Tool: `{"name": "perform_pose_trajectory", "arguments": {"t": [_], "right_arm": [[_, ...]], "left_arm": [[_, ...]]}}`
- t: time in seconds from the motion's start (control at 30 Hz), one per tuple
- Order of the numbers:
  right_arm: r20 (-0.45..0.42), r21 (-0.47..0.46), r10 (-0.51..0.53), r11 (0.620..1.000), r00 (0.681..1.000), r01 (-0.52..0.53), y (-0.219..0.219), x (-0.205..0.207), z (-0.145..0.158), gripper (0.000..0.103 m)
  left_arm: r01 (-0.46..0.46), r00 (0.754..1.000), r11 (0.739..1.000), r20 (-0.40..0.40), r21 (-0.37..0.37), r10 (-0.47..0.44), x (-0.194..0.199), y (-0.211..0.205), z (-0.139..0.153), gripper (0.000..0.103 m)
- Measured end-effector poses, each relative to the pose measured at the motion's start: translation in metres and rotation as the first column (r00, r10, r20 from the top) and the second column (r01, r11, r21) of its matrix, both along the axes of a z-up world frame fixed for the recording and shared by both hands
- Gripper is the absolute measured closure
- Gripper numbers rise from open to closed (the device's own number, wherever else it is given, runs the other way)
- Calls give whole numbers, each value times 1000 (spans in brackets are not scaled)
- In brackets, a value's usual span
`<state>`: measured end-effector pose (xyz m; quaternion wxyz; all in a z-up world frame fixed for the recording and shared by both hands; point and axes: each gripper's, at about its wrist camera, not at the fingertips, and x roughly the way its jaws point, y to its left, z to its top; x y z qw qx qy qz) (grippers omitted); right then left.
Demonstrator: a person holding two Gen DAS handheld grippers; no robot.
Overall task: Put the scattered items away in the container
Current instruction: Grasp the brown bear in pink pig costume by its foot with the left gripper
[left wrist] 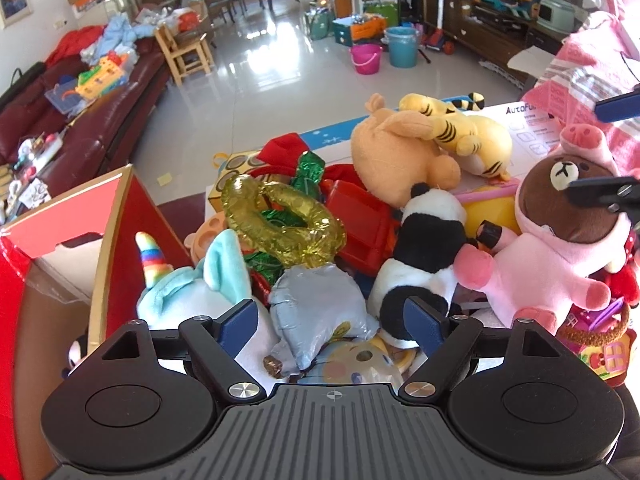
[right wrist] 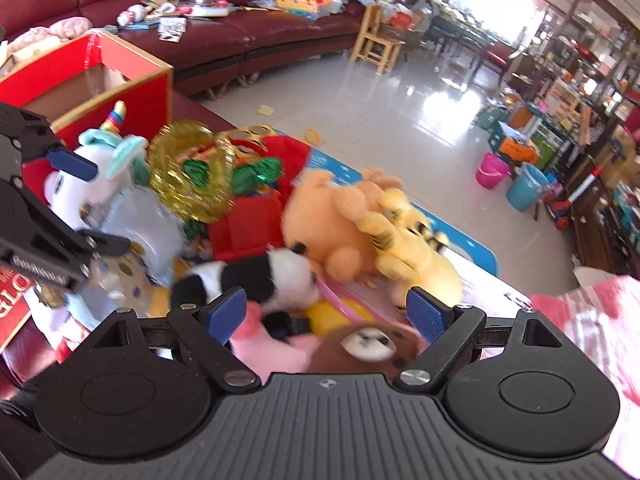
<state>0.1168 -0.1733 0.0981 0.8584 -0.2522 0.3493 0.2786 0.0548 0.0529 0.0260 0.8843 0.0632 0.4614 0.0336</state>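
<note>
A heap of toys lies before both grippers. In the left wrist view my left gripper (left wrist: 331,322) is open over a silver foil balloon (left wrist: 320,312), between a unicorn plush (left wrist: 188,284) and a panda plush (left wrist: 424,248). A gold foil ring balloon (left wrist: 280,216), an orange plush (left wrist: 396,152), a tiger plush (left wrist: 472,132) and a brown bear in a pink pig suit (left wrist: 560,240) lie around. A red cardboard box (left wrist: 116,216) stands at the left. My right gripper (right wrist: 326,314) is open just above the brown bear (right wrist: 360,350), near the panda (right wrist: 256,276).
A dark red sofa (right wrist: 248,36) covered with clutter runs behind the red box (right wrist: 132,72). A pink striped bag (left wrist: 592,64) hangs at the right. Buckets (left wrist: 402,46), a wooden chair (left wrist: 184,50) and toy shelves stand across the shiny tiled floor.
</note>
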Motion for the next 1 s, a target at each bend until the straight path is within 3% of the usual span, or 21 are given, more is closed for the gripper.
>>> {"name": "perform_pose_trajectory", "arguments": {"t": [0.2, 0.5, 0.67, 0.87, 1.0], "right_arm": [[-39, 4, -137, 991, 990, 137, -48, 5, -6, 14], [-87, 30, -210, 977, 974, 213, -80, -9, -20, 14], [-127, 56, -251, 964, 960, 259, -96, -11, -29, 14], [-241, 131, -234, 954, 942, 270, -93, -13, -45, 22], [-232, 120, -239, 955, 943, 271, -90, -17, -54, 26]], "left_arm": [[64, 997, 998, -34, 0, -64, 18, -20, -14, 14], [172, 984, 985, -52, 23, -170, 32, -56, -37, 14], [193, 974, 973, -94, -126, -205, 23, -59, -53, 20], [243, 962, 957, -84, -157, -258, 18, -77, -66, 40], [277, 951, 942, -89, -188, -298, 12, -91, -73, 42]]}}
